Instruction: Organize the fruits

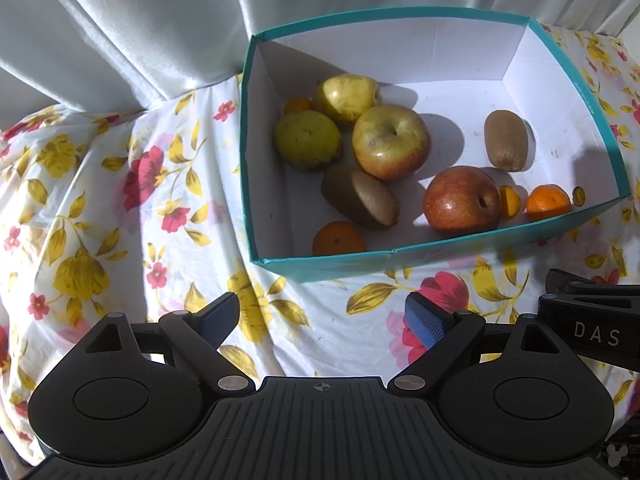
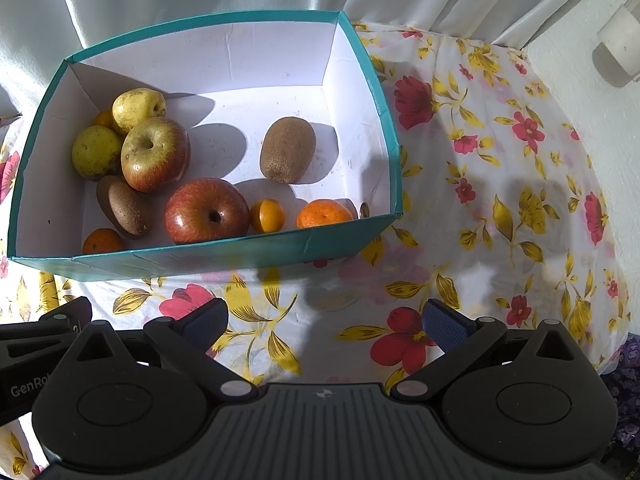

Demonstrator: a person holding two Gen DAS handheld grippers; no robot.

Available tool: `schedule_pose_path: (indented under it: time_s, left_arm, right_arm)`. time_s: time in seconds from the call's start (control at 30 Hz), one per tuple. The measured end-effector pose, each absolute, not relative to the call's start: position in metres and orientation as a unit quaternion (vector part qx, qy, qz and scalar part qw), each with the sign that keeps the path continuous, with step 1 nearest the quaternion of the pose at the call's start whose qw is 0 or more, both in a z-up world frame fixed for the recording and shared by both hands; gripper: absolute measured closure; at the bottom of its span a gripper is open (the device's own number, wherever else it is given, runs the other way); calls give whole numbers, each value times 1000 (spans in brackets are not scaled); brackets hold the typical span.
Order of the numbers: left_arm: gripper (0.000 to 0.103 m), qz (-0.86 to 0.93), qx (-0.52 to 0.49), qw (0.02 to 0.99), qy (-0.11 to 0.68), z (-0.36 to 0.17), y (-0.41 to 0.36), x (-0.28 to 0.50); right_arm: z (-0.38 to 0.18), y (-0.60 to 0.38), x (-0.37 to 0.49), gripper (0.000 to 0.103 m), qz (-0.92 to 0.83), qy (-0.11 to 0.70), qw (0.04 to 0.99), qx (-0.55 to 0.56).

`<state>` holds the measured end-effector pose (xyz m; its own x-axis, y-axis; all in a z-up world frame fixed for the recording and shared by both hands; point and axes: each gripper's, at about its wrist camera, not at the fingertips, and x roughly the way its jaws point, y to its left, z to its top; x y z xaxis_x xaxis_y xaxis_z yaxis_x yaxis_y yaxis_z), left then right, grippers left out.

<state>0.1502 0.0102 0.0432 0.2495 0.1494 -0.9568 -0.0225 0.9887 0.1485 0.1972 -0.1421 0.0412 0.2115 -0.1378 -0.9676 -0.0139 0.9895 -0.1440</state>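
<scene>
Left wrist view: left gripper (image 1: 320, 320) sits at the bottom centre, claw released, blue pads (image 1: 424, 320) spread wide with only tablecloth between them
Box: teal box (image 1: 440, 250) with white inside fills the upper right of the frame, resting on the floral tablecloth (image 1: 120, 200)
Fruit, left part of box: two yellow pears (image 1: 308, 140), a yellow-red apple (image 1: 391, 142) touching them, a kiwi (image 1: 360, 197) just below, a tangerine (image 1: 339, 239) against the near wall
Fruit, right part of box: red apple (image 1: 462, 199) with a small orange fruit (image 1: 511, 201) beside it, another tangerine (image 1: 548, 202) near the right corner, a second kiwi (image 1: 506, 140) apart above them
Backdrop: white curtain (image 1: 140, 20) across the top
Frame edge: part of the other gripper's black body shows at right

Right wrist view: right gripper (image 2: 326, 326) at the bottom centre, claw released, nothing between its pads (image 2: 444, 326)
Box here: teal box (image 2: 240, 248) sits in the upper left of the frame, the same fruit inside
Fruit here: red apple (image 2: 207, 211) near the front wall, lone kiwi (image 2: 288, 150) in the middle, pears (image 2: 138, 108) and yellow-red apple (image 2: 155, 154) clustered at left
Cloth: floral tablecloth (image 2: 500, 180) bare across the right half
Wall: white, with a small fixture (image 2: 620, 46) at the upper right
</scene>
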Motion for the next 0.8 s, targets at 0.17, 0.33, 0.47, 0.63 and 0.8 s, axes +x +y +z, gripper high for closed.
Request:
schedule_pose_path:
  time_s: [0.17, 0.33, 0.47, 0.63, 0.8]
  left_arm:
    - [9, 54, 53, 789, 610, 43, 11, 150]
    - [9, 53, 53, 789, 610, 43, 11, 151]
    - [9, 53, 53, 789, 610, 43, 11, 151]
    - [9, 54, 55, 789, 609, 42, 12, 151]
    - [9, 54, 57, 789, 609, 41, 12, 152]
  right_arm:
    - [41, -142, 197, 0, -40, 626, 776, -61]
    - [41, -141, 197, 0, -40, 627, 776, -61]
    - [40, -140, 198, 0, -40, 627, 776, -63]
    - [40, -140, 198, 0, -40, 627, 775, -63]
    - [39, -141, 198, 0, -40, 626, 776, -65]
